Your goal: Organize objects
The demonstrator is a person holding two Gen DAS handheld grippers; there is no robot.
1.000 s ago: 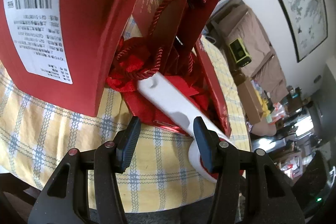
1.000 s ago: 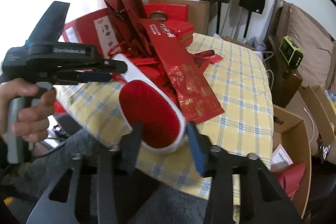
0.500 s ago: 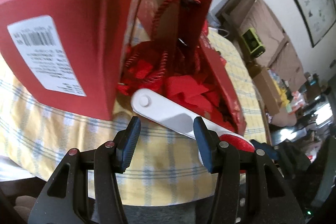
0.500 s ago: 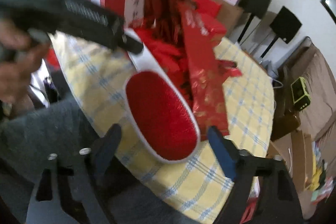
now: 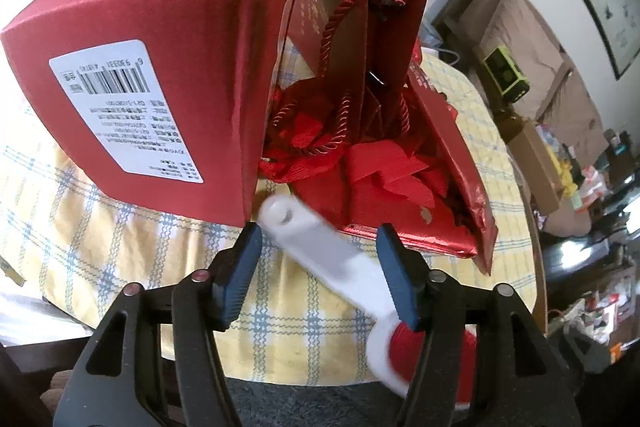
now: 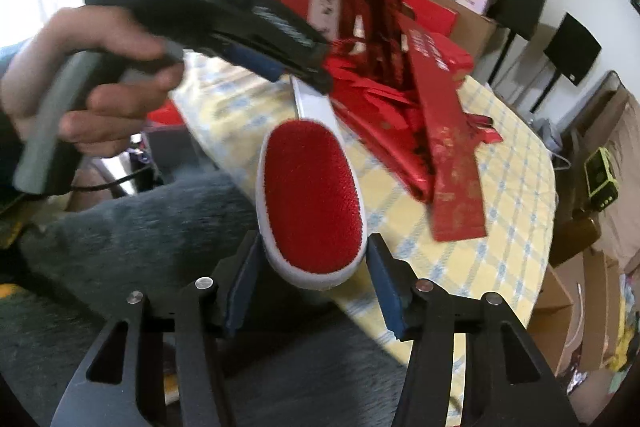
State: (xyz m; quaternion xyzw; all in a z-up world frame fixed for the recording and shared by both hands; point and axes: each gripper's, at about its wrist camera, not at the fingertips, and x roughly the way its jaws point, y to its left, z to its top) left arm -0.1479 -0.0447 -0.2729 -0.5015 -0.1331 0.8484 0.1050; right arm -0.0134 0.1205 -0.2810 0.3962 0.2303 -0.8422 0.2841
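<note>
A yellow checked tablecloth [image 5: 120,247] covers the table, crowded with a big red corrugated cardboard box [image 5: 160,75] bearing a white barcode label, upright red paper gift bags with cord handles [image 5: 360,27] and a long flat red foil packet [image 6: 448,147]; these hem in the far end of the white-handled lint brush with a red velvet pad [image 6: 312,195], which lies across the table's near edge. The left gripper [image 5: 318,271] is opening, the white handle passing slantwise between its pads, touching the right one only. The right gripper [image 6: 312,279] is closing around the pad end, its jaws just beside the white rim, contact unclear. Only the right view shows the person's hand [image 6: 92,75] holding the left tool; only the left shows the label.
</note>
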